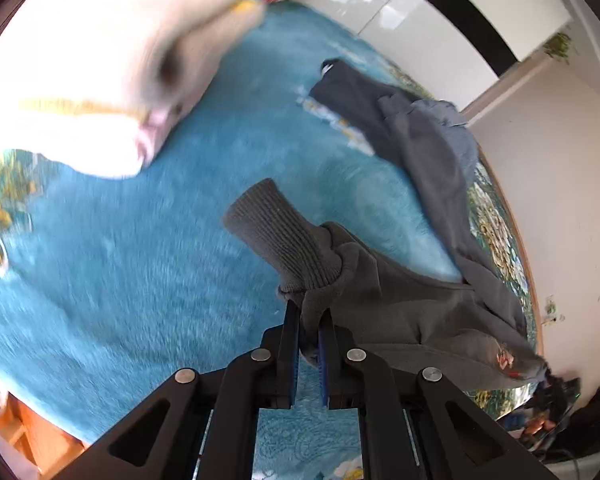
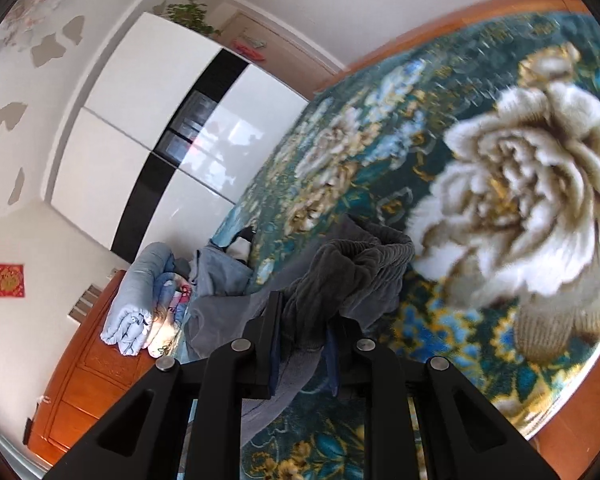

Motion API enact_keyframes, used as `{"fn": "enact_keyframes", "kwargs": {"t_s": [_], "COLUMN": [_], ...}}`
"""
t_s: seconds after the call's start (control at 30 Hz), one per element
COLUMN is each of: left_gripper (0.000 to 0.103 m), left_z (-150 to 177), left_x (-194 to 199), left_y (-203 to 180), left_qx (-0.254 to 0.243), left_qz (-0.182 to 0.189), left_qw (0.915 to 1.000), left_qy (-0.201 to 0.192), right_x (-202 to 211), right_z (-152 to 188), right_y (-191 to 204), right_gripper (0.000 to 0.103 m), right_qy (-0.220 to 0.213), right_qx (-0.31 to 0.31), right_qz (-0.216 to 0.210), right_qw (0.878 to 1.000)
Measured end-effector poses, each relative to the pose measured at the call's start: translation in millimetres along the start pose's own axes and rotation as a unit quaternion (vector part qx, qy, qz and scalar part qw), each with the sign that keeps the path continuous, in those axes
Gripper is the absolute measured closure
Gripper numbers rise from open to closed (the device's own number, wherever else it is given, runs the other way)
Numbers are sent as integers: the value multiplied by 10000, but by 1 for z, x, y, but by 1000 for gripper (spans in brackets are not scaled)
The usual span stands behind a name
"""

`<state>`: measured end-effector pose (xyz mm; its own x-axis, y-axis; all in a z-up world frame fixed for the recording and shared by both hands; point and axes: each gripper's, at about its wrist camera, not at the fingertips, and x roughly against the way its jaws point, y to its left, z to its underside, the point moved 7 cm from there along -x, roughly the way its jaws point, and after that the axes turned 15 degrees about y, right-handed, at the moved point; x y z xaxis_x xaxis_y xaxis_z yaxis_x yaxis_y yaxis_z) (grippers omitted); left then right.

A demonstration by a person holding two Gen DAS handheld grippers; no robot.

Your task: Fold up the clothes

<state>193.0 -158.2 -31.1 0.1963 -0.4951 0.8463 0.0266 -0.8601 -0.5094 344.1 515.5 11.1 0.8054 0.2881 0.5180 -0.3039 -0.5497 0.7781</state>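
Note:
A dark grey sweatshirt point(image 1: 412, 304) lies stretched over the blue floral blanket point(image 1: 140, 264) on the bed. My left gripper point(image 1: 309, 312) is shut on its sleeve just behind the ribbed cuff point(image 1: 284, 236), which sticks out ahead of the fingers. My right gripper point(image 2: 302, 320) is shut on a bunched ribbed edge of the same grey sweatshirt point(image 2: 340, 276), held a little above the blanket point(image 2: 480, 168). The rest of the garment trails to the left behind the fingers in the right wrist view.
A white pillow or folded bedding point(image 1: 100, 68) lies at the upper left. A blue-grey garment point(image 1: 456, 136) lies under the sweatshirt's far end. Rolled light-blue quilts point(image 2: 140, 312) sit by the orange wooden headboard point(image 2: 96, 364). A white wardrobe point(image 2: 168, 120) stands beyond the bed.

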Motion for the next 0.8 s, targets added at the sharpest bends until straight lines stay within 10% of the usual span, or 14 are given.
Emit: {"fn": "enact_keyframes", "kwargs": {"t_s": [0.33,0.63,0.8], "left_gripper": [86,46,41], "left_z": [7,-2,-52], "left_x": [-25,20,7], "left_y": [19,1,-68], "left_qx": [111,-418,-852], "left_qz": [-114,-576,133], "left_qw": [9997,9965,9958], "left_qy": [203,-433,-322], "right_x": [-6,37,26], "right_z": [12,13,-8], "right_y": [-13,-24,20], "right_gripper": [79,67,65], "right_qy": [464,316,173], "right_qx": [1,43,196], "right_qz": [530,1224,1034], "right_qw": [9975,9920,9943]}}
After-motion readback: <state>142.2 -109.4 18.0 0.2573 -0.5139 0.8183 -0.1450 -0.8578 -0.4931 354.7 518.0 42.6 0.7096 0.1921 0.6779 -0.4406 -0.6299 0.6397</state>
